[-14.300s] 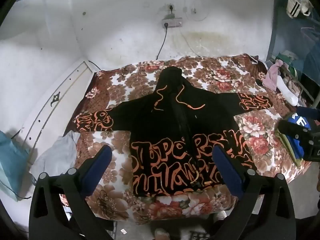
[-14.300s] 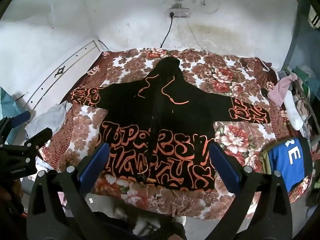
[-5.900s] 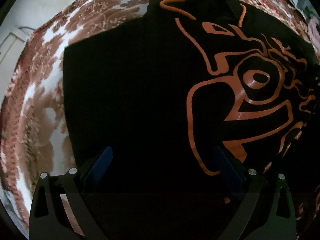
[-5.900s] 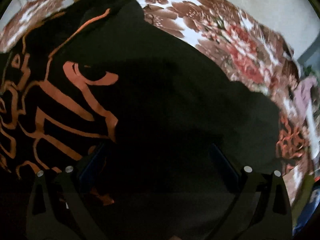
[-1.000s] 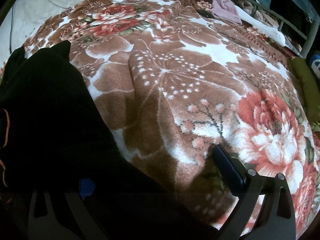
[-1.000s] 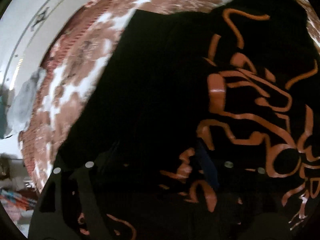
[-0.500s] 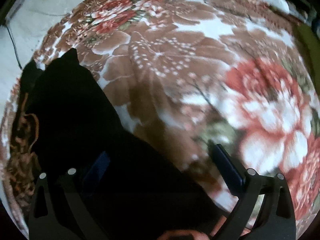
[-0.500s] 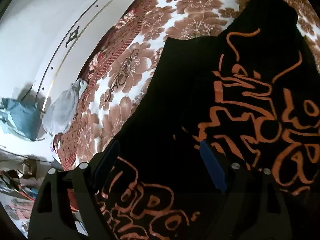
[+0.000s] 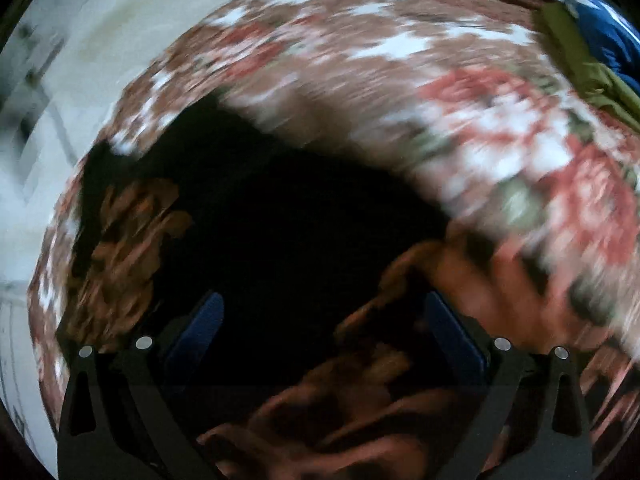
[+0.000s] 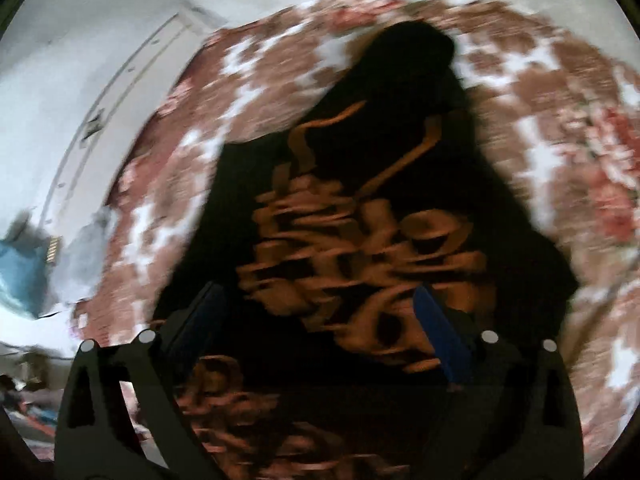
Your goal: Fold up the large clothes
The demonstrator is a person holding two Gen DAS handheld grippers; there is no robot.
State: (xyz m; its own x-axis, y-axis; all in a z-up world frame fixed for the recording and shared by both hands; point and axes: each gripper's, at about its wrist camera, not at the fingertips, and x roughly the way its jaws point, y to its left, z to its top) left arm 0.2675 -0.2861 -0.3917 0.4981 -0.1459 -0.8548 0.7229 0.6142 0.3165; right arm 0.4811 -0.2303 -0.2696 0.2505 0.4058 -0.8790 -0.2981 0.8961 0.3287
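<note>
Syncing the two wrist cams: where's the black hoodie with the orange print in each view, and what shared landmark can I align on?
Left wrist: black hoodie fills the lower-left and centre, ahead of the open left gripper.
Right wrist: it fills the centre, hood at top, behind the right gripper, whose jaws are opening with nothing clamped.
Shared landmark: the floral blanket under it.

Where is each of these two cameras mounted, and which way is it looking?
Left wrist: sits on the left gripper, looking steeply down at the black hoodie on the flowered blanket; only its two fingers show.
Right wrist: sits on the right gripper, jaws opening, nothing between them, looking down at the hoodie's hood.
Both share the hoodie and blanket.
</note>
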